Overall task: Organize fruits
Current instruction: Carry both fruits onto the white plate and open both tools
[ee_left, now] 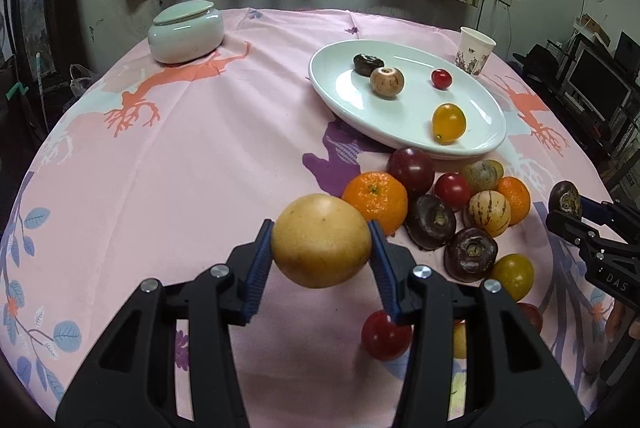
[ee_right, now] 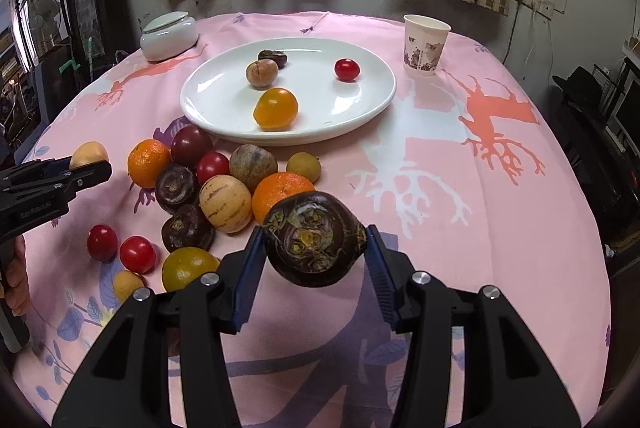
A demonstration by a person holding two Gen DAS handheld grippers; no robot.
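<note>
Your left gripper (ee_left: 321,240) is clamped on a pale yellow round fruit (ee_left: 321,240), lifted clear of the pink tablecloth (ee_left: 192,156), on the near-left side of the white oval plate (ee_left: 332,96). Your right gripper (ee_right: 316,240) is clamped on a dark brown water chestnut (ee_right: 316,240), also off the cloth, near side of the plate.

Plate contents, four items: a dark water chestnut (ee_right: 273,57) at the far side, a tan striped fruit (ee_right: 262,73) touching it, a red cherry tomato (ee_right: 347,69) to the right and well apart, an orange-yellow tomato (ee_right: 276,109) nearest the front rim.

The loose fruit pile (ee_right: 224,184) sits on the cloth just off the plate's near-left rim: tangerines, red and yellow tomatoes, water chestnuts, striped melons.

The lidded ceramic jar (ee_right: 169,35) sits far-left of the plate, lid on, contents hidden. The paper cup (ee_right: 425,42) stands upright to the plate's right; can't see inside it.
</note>
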